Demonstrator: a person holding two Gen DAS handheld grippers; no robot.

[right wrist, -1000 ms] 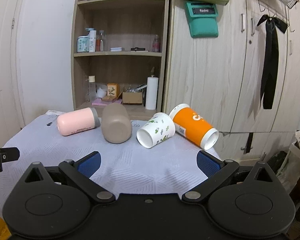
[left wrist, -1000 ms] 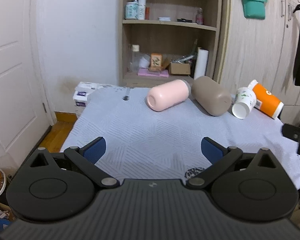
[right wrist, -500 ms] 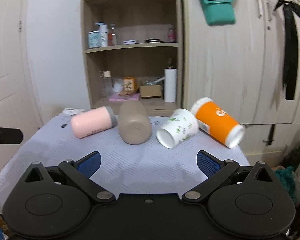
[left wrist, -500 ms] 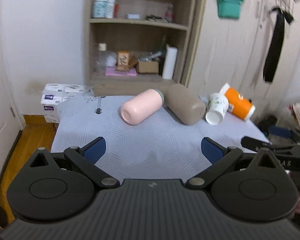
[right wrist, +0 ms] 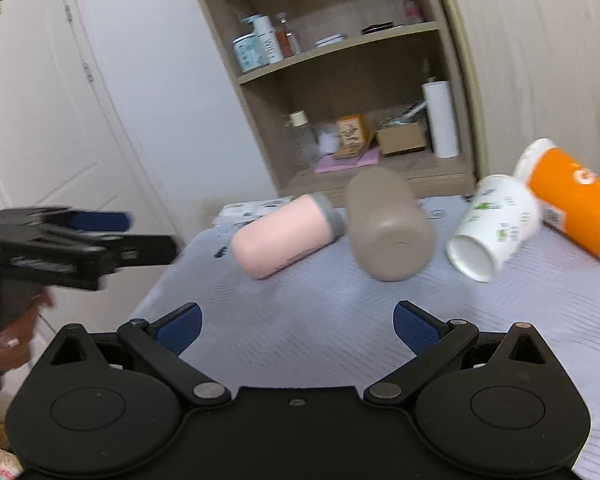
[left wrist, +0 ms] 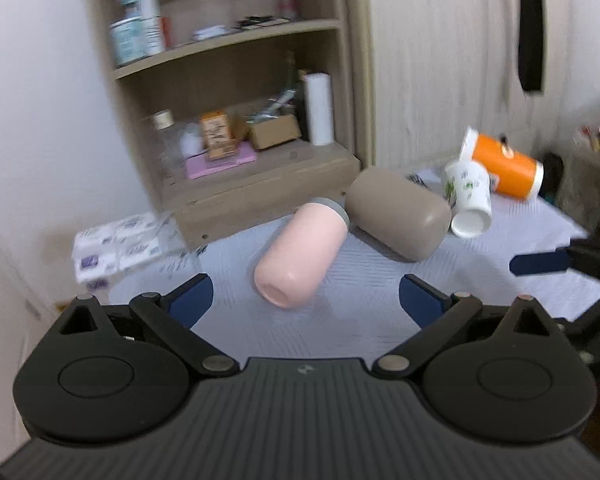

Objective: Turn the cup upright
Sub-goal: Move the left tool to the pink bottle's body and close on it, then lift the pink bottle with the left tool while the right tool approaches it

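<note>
Four cups are lying on their sides in a row on the cloth-covered table (right wrist: 340,320), so nothing's been stood up yet. Going left to right:

The left gripper (left wrist: 304,300) is held with its fingers spread wide and empty, lined up roughly on the pink cup (left wrist: 302,254), whose closed end is pointed back at it. A round, smooth body like that could easily be rolled away if only one pad gets touched down first.

Next, the taupe cup (left wrist: 398,218) is resting right against the pink one's grey-rimmed end. If the pink cup gets swung up carelessly, the taupe one would probably be knocked and sent rolling.

Then the white patterned cup (right wrist: 494,232), mouth open toward the camera, looks light and papery, so it could be crushed by too hard a squeeze. The orange cup (right wrist: 576,206) is tucked just behind it, close to the table's right edge, where a nudge might send it off.

The right gripper (right wrist: 296,324) is also held open with nothing between the fingers, well short of the cups. Both views are blurred, so exact contact between the white and orange cups can't be told.
</note>
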